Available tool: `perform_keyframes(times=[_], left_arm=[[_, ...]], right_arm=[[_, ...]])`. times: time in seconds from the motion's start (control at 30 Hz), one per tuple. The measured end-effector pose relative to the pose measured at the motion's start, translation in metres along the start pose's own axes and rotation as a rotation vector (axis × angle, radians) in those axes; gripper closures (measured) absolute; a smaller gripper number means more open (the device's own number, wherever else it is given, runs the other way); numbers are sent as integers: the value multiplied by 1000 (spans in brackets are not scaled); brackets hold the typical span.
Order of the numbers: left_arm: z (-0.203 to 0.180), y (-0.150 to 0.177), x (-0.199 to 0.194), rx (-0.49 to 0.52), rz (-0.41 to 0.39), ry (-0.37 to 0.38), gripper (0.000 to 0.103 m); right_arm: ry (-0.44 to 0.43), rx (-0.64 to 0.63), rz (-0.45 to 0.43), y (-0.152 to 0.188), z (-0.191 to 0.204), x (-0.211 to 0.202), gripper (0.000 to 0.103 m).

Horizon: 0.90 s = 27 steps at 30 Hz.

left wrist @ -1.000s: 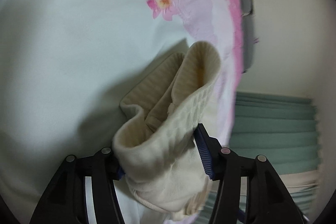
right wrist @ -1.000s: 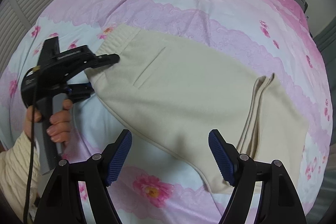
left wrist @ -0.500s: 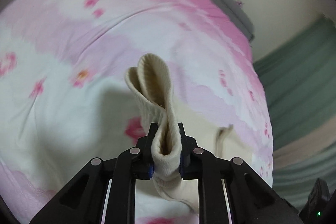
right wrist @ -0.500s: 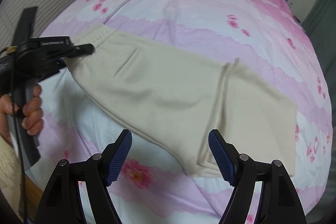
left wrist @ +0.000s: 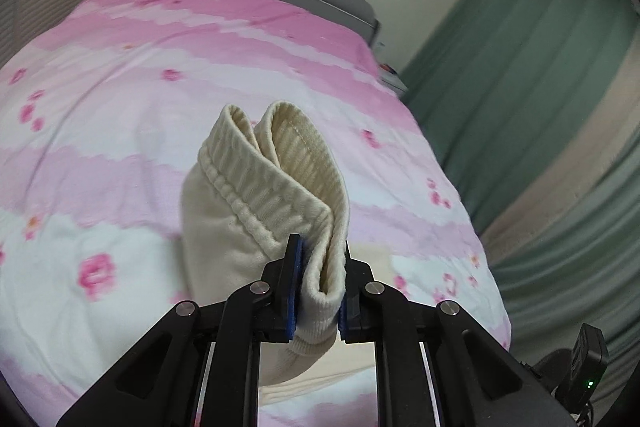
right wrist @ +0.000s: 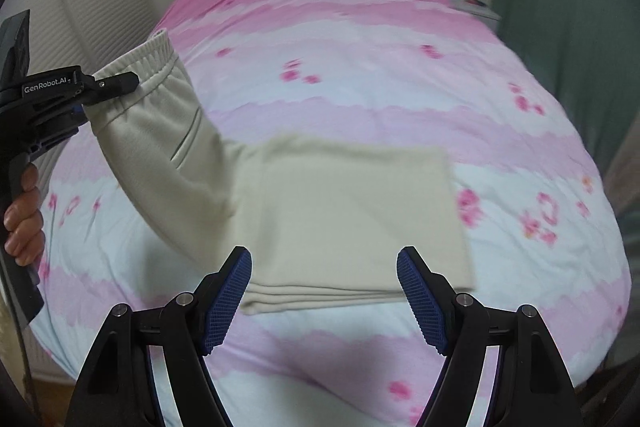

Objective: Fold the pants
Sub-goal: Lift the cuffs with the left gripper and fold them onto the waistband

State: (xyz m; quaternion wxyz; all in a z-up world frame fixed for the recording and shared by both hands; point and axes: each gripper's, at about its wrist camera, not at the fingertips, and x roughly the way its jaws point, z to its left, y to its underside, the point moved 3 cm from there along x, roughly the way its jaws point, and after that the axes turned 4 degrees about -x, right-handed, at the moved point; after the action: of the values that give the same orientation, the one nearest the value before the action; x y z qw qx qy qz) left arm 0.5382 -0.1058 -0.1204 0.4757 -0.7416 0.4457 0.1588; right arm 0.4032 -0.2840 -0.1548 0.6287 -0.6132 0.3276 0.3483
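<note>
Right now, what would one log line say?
left gripper: shut on pants waistband, lifted | right gripper: open, empty | rest of pants: on bed

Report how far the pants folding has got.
Done: the leg end of the cream pants already lies doubled in layers on the pink bedspread. In hand: the left hand-held gripper is shut on the ribbed waistband and holds it off the bed. The right hand-held gripper is open and empty. Left: probably laying the waistband over the folded part.
</note>
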Motion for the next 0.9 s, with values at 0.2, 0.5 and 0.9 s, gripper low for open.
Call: perform_keyframes(times=[0.2, 0.5, 0.9], left_arm=[[-76, 14, 45, 71, 51, 24, 88], [-140, 89, 164, 157, 272, -49, 88], [-156, 163, 257, 193, 500, -181, 81]], right_arm=[[17, 99, -21, 17, -73, -19, 27], [64, 201, -5, 52, -168, -26, 27], [112, 296, 59, 84, -248, -14, 27]])
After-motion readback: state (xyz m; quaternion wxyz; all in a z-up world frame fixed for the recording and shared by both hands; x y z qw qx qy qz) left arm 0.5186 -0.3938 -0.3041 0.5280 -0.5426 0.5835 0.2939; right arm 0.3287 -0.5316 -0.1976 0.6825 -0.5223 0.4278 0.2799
